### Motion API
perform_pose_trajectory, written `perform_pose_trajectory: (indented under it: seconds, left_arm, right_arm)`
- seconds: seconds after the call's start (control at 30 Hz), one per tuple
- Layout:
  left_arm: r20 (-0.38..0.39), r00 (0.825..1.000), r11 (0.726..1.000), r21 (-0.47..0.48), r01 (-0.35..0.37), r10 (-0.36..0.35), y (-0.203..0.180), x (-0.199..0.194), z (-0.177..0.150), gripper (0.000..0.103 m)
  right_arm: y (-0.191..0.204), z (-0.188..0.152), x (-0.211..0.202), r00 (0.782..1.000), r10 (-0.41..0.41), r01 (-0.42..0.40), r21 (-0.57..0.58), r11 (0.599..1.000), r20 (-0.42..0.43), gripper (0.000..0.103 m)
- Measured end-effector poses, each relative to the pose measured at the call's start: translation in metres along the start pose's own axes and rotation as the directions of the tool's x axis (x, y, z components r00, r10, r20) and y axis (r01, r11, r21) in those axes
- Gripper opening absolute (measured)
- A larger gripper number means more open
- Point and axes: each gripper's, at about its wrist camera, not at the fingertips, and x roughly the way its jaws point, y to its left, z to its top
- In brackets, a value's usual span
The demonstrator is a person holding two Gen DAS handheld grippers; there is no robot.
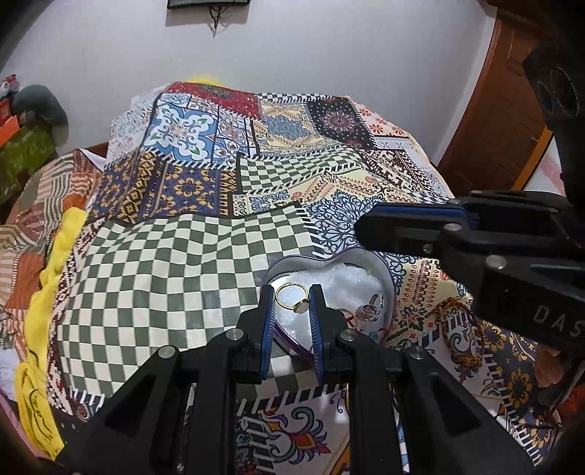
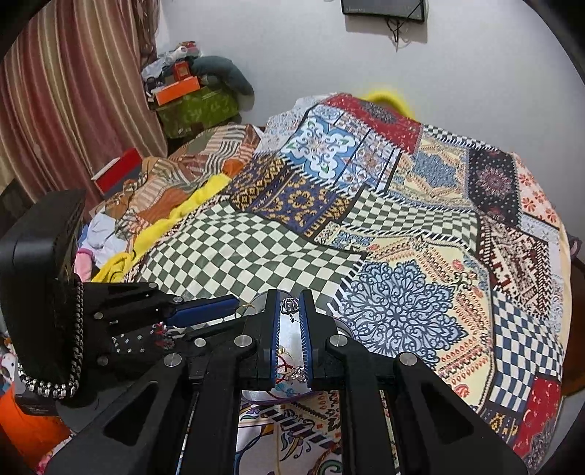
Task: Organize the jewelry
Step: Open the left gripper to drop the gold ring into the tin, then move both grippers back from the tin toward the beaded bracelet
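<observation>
Wall: I see pale plaster (image 2: 278, 54) — dark screen (image 2: 384, 9) mounted high.
Curtain: striped pink-brown (image 2: 73, 91), left.
Door: brown wood (image 1: 508, 120), right.
Bed: patchwork cover (image 2: 420, 234).

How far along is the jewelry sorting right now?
Partly done. A gold ring and a silver ring already lie on the white padding of the heart-shaped tin. In hand: the right gripper hovers over the tin, jaws narrowly apart with a small silver piece between them; whether it is gripped is unclear. Left: a red-and-gold beaded bracelet lies on the patchwork cloth beside the tin.
</observation>
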Motion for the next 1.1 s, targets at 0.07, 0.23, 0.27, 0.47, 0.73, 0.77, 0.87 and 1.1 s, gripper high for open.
perform_pose_trajectory:
  seconds: [0.07,0.23,0.27,0.47,0.73,0.77,0.87,1.1]
  left_arm:
    - [-0.006,1.000,1.000,0.003,0.002,-0.002,-0.001,0.005,0.000,0.017]
    - [-0.018,1.000,1.000,0.004,0.013,-0.013,-0.002,0.011,0.000,0.017]
    - [-0.022,1.000,1.000,0.005,0.013,-0.013,-0.002,0.012,0.000,0.017]
    - [-0.034,0.999,1.000,0.004,0.014,-0.013,-0.003,0.015,0.000,0.017]
    - [-0.031,1.000,1.000,0.007,0.005,-0.005,-0.003,0.010,-0.001,0.017]
    - [-0.030,1.000,1.000,0.009,0.004,-0.003,-0.004,0.010,-0.001,0.017]
    - [-0.024,1.000,1.000,0.012,-0.004,0.005,-0.006,0.004,-0.002,0.017]
    - [0.007,1.000,1.000,0.011,-0.008,0.008,-0.009,-0.018,-0.004,0.020]
  right_arm:
    - [-0.001,-0.001,0.004,1.000,-0.002,0.002,0.000,1.000,-0.012,0.009]
    - [-0.004,-0.005,0.013,0.999,0.000,0.000,0.004,1.000,-0.041,0.009]
    - [-0.005,-0.006,0.014,0.999,0.002,-0.002,0.004,1.000,-0.046,0.009]
    - [-0.006,-0.011,0.021,0.997,0.004,-0.003,0.007,1.000,-0.077,0.009]
    - [-0.007,-0.011,0.021,0.996,0.003,-0.001,0.018,1.000,-0.087,0.009]
    - [-0.007,-0.011,0.020,0.996,0.002,0.000,0.019,1.000,-0.089,0.010]
    - [-0.007,-0.012,0.017,0.996,-0.005,0.007,0.019,1.000,-0.087,0.014]
    - [-0.002,-0.015,0.000,0.998,-0.033,0.033,0.007,0.999,-0.057,0.019]
